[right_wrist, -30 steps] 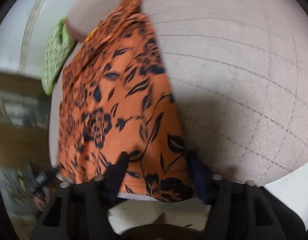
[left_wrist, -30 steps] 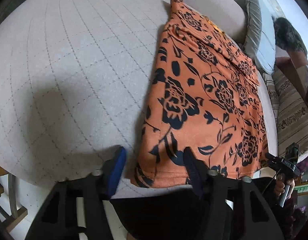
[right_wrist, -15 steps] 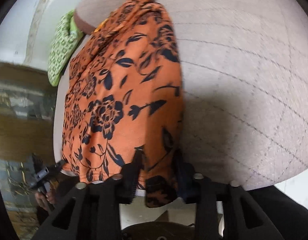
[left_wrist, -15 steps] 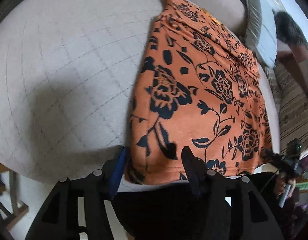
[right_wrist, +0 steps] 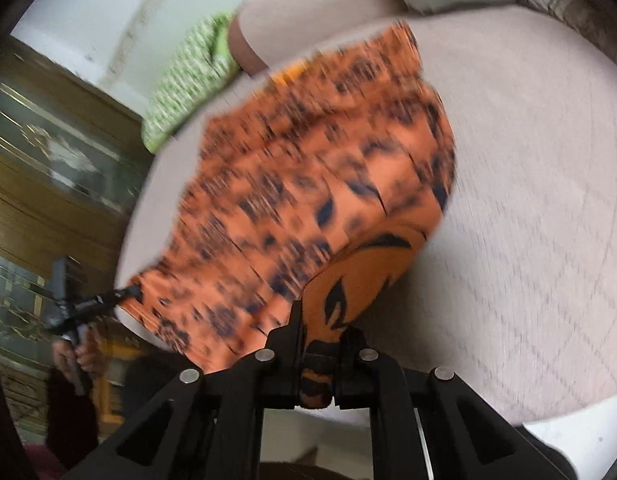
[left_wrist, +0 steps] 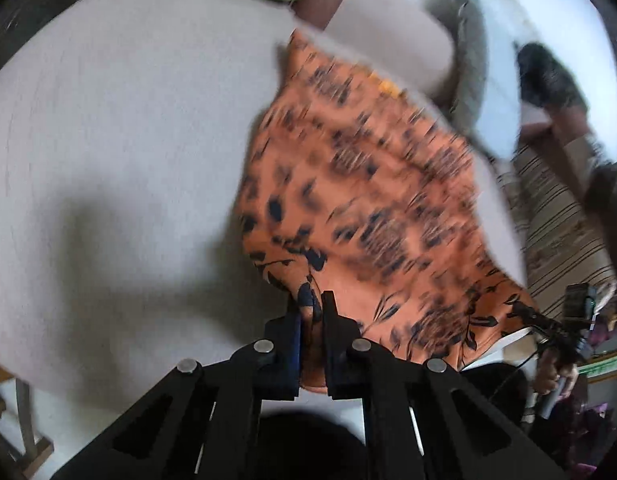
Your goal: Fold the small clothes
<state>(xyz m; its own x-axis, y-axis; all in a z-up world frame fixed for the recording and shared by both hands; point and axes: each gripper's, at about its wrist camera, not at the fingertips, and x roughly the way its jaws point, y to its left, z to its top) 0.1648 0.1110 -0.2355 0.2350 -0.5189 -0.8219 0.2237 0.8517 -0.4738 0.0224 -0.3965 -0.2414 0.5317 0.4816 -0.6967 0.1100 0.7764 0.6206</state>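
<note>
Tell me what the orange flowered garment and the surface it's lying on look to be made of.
Orange garment: looks like a thin, soft, matte knit or woven fabric with a dark printed floral pattern; it drapes and bunches limply where the left tongs and right tongs pinch its edge. The exact fibre is unclear.
Surface: seemingly a beige matte quilted textile, with faint stitched diamond lines in the right wrist view.

left tongs [left_wrist: 313, 300] and right tongs [right_wrist: 320, 320] clamped shut, orange garment [left_wrist: 360, 208] corners lifted
</note>
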